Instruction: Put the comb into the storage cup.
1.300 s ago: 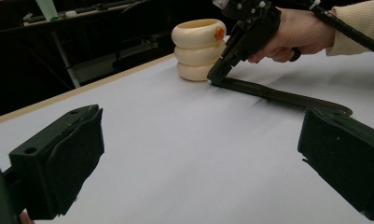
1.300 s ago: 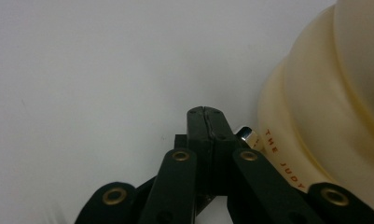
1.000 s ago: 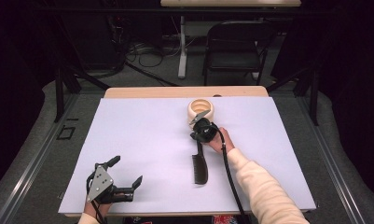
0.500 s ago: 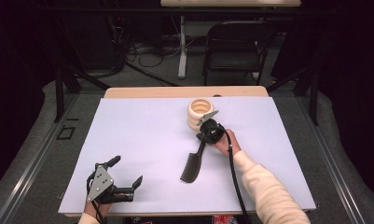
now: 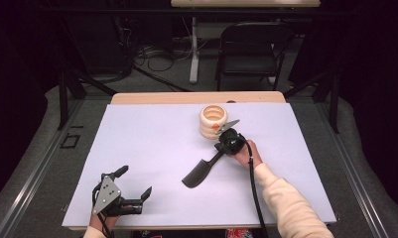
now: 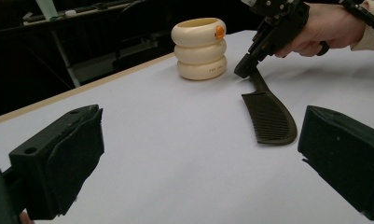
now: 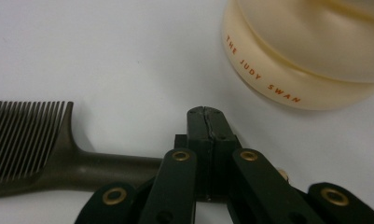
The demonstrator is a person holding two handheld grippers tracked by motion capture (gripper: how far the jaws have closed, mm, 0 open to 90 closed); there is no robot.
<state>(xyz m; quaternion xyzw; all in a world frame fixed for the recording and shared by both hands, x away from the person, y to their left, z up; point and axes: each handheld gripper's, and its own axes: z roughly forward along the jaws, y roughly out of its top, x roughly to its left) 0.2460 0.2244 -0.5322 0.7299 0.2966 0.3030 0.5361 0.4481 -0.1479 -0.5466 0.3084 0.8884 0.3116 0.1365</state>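
A dark comb (image 5: pixel 199 174) lies slanted on the white table, teeth toward the near left and handle toward the far right. My right gripper (image 5: pixel 220 148) is shut, its tips down at the end of the comb's handle (image 7: pixel 119 168). The jaws meet with no gap and the handle runs in under them from the left. In the left gripper view the right gripper (image 6: pixel 243 72) touches the handle's end by the comb (image 6: pixel 268 116). A cream ribbed jar (image 5: pixel 214 121) stands upright just beyond. My left gripper (image 5: pixel 134 181) rests open near the front left edge, holding nothing.
The white sheet (image 5: pixel 152 144) covers the table, with a bare wooden strip along its far edge. The jar (image 7: pixel 306 51) is close to the right gripper's tips. A black chair (image 5: pixel 248 44) and cables stand on the floor beyond the table.
The comb has swung from nearly straight toward me to a slant, its toothed end moving left. The right gripper shifted slightly right with the handle end. The left gripper has not moved.
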